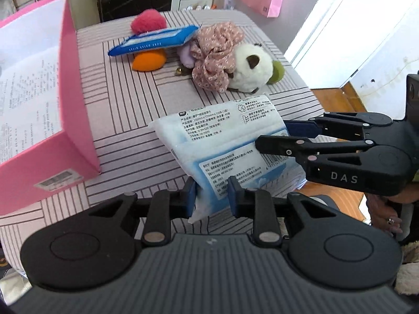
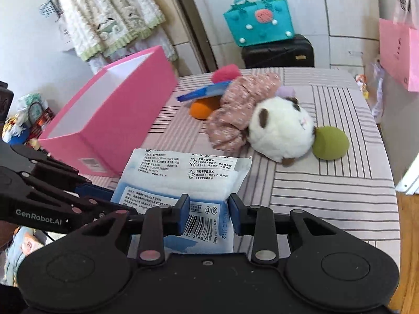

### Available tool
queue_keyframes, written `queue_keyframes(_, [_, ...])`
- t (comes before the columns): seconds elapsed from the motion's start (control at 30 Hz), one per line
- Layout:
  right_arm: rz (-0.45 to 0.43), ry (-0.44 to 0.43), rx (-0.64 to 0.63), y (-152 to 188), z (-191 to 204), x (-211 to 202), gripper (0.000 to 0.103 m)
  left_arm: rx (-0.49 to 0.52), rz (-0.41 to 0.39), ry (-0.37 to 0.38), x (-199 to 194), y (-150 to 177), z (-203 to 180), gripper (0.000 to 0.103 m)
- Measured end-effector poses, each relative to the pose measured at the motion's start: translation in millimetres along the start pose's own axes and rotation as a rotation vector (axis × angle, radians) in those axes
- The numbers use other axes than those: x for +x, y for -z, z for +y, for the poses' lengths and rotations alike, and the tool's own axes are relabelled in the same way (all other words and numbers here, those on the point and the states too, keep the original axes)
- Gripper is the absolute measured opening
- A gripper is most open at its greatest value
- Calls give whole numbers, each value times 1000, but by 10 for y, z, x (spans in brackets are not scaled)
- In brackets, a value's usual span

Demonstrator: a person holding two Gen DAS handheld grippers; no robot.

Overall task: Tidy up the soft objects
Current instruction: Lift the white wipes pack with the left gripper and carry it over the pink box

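A white and blue tissue pack [image 1: 222, 146] [image 2: 188, 183] is held just above the striped table by both grippers. My left gripper [image 1: 211, 196] is shut on its near corner. My right gripper [image 2: 209, 216] is shut on its barcode end and shows in the left wrist view [image 1: 272, 138] coming in from the right. An open pink box [image 1: 65, 104] [image 2: 112, 120] stands to the left. Further back lie a white plush panda [image 1: 251, 65] [image 2: 282, 128], a floral scrunchie [image 1: 214, 52] [image 2: 235, 110], a blue wipes pack [image 1: 154, 41] and orange [image 1: 149, 61], green [image 2: 331, 142] and pink [image 1: 148, 22] puffs.
The table [image 2: 327, 183] with a striped pink cloth ends at the right, with wood floor [image 1: 337, 99] and a white door beyond. A black suitcase [image 2: 277, 51] with a teal bag [image 2: 259, 18] stands behind the table. A pink paper bag [image 2: 398, 55] hangs at the right.
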State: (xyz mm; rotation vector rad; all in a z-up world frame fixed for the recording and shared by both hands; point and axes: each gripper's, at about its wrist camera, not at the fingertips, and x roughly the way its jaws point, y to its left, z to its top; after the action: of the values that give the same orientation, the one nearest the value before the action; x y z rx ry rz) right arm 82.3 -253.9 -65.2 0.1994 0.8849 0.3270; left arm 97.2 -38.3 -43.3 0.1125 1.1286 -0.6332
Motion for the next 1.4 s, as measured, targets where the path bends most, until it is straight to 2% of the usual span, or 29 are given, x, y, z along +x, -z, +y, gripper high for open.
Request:
queue_keyframes(0.33, [-3, -46, -93, -81, 330, -329, 39, 8, -51, -1, -514, 154, 31, 24])
queue_keyframes(0.83, [-27, -135, -315, -513, 998, -639, 39, -27, -213, -122, -1205, 199, 258, 24])
queue_keyframes(1.07, [-73, -159, -407, -821, 1294, -618, 39, -69, -285, -150, -1370, 98, 557, 24])
queue_keyframes(1.17, [-85, -177, -427, -1012, 1369, -512, 36, -97, -310, -156, -1397, 0, 742, 24])
queue_keyframes(1.3, [-105, -196, -470, -1254, 1465, -375, 28, -143, -334, -166, -1369, -167, 1032, 24])
queue_keyframes(1.4, [-116, -208, -480, -1468, 1497, -208, 26, -186, -345, -173, -1308, -356, 1295, 24])
